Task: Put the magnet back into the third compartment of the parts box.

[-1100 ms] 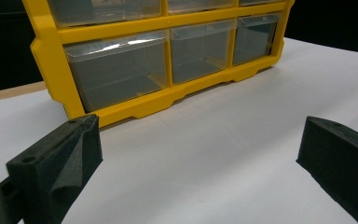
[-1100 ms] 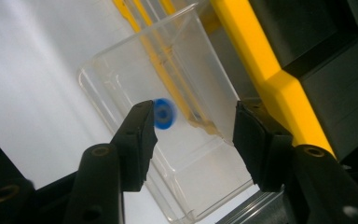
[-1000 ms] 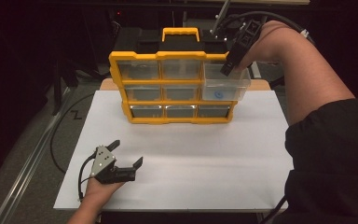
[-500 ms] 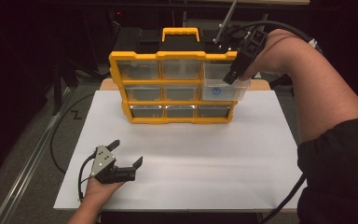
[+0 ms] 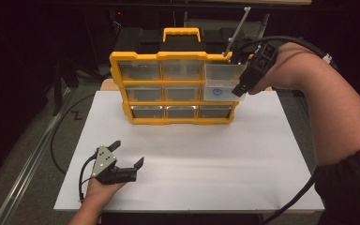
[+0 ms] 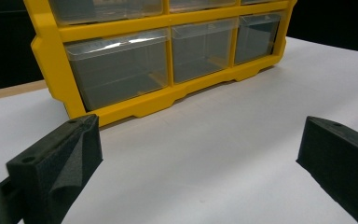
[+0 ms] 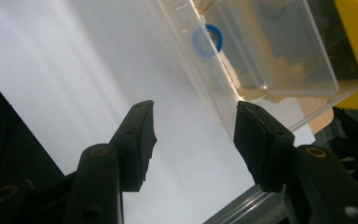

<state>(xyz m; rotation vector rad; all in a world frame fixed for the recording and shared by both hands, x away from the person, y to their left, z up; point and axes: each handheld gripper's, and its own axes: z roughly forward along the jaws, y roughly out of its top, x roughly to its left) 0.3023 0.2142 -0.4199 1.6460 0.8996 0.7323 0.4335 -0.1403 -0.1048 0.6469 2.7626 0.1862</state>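
Note:
A yellow organizer [image 5: 143, 57] [image 6: 135, 105] with clear drawers stands at the back of the white board. One clear drawer [image 5: 222, 75] [image 7: 270, 51] in its right column is pulled out, and a blue ring [image 5: 218, 91] [image 7: 207, 40] lies in it. My right gripper [image 5: 240, 90] [image 7: 193, 126] is at that drawer's front right corner. Its jaws stand apart with only white board between them, and the right jaw is close beside the drawer's corner. My left gripper [image 5: 129, 153] [image 6: 198, 140] rests on the board at the front left, open, facing the organizer's bottom row.
The white board [image 5: 192, 164] covers the table, with wood showing at its back corners. A thin pale rod [image 5: 236, 30] rises behind the organizer's right side. Cables trail from both grippers. Dark floor lies off the left edge.
My right gripper has come down in the high view from above the organizer's top right corner to the pulled-out drawer's front corner. The left gripper has kept still.

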